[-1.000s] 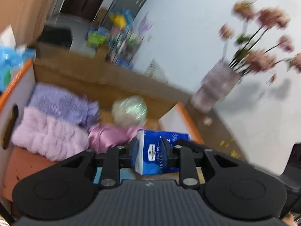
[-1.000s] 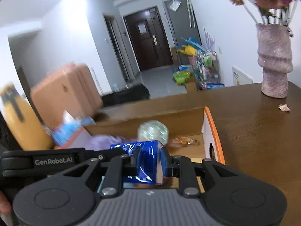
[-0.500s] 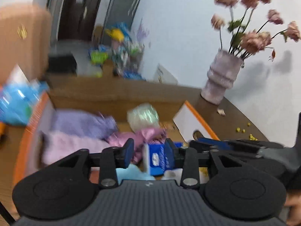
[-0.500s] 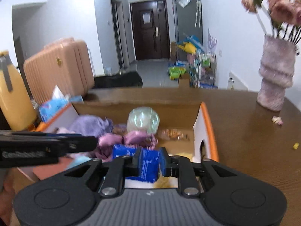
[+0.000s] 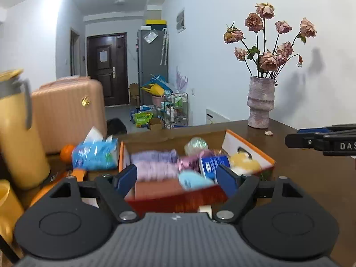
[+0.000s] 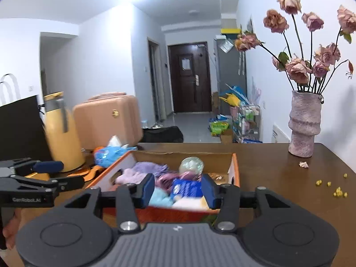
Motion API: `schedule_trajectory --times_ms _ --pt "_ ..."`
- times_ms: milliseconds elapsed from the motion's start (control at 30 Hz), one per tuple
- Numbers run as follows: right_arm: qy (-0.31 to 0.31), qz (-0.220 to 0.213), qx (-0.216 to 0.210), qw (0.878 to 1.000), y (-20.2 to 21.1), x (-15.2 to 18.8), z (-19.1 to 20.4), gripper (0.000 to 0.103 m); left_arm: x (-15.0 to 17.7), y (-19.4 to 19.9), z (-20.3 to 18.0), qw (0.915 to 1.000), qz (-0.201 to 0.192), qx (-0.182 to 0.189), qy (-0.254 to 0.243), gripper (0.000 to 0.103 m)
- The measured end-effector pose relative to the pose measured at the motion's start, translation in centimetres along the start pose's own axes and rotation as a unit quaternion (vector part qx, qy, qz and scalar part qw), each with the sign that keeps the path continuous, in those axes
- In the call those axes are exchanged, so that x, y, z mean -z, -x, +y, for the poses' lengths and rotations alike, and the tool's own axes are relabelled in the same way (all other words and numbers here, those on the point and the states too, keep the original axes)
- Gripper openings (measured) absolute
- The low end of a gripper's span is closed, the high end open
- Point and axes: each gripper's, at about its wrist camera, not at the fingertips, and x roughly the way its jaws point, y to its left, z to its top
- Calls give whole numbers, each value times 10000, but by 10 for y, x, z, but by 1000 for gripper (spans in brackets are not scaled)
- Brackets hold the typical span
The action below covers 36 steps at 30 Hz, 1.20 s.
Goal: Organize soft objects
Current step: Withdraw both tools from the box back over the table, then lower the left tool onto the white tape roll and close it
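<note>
An orange-edged cardboard box (image 5: 251,149) (image 6: 234,169) on the brown table holds soft things: purple and pink fluffy cloths (image 5: 153,162) (image 6: 142,171), a light blue soft item (image 5: 191,180), a pale shiny ball (image 5: 195,145) (image 6: 191,164), a yellow-white soft item (image 5: 243,163) and a blue handkerchief pack (image 5: 212,163) (image 6: 187,188). My left gripper (image 5: 176,179) is open and empty, held back from the box. My right gripper (image 6: 178,190) is open and empty, also in front of the box.
A pink vase of dried roses (image 5: 260,104) (image 6: 303,124) stands at the table's far right. A yellow jug (image 5: 17,133) (image 6: 62,133), a blue tissue pack (image 5: 95,153) and an orange (image 5: 66,152) sit left of the box. Yellow crumbs (image 6: 333,187) lie at the right.
Both grippers let go of their blue handkerchief packs over the box, opened wide and pulled back and up. One blue pack now lies in the box.
</note>
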Motion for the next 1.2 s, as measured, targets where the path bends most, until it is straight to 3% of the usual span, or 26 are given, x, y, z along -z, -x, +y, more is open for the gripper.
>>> schedule_trajectory --times_ms 267,367,533,700,867,967,1100,1167,1200 --pt "-232 176 -114 9995 46 70 30 52 72 48 0 9978 475 -49 460 80" --pt "-285 401 -160 9987 46 87 36 52 83 51 5 9957 690 -21 613 80" --pt "-336 425 -148 9984 51 95 40 53 83 49 6 9954 688 -45 662 80" --pt "-378 467 -34 9982 41 96 29 55 81 18 -5 9959 685 159 574 80" --pt "-226 590 75 9980 -2 95 17 55 74 -47 -18 9953 766 216 549 77" --pt "-222 683 103 9974 -34 92 8 55 70 -82 -29 9955 864 211 333 67" --pt "-248 829 159 9961 -73 90 -3 54 70 -113 -32 9930 1068 326 396 49" --pt "-287 921 155 9952 -88 90 -7 46 71 -120 -33 9927 1091 351 388 41" --pt "-336 972 105 9946 -96 90 -9 42 72 -122 -33 9919 1148 391 383 29"
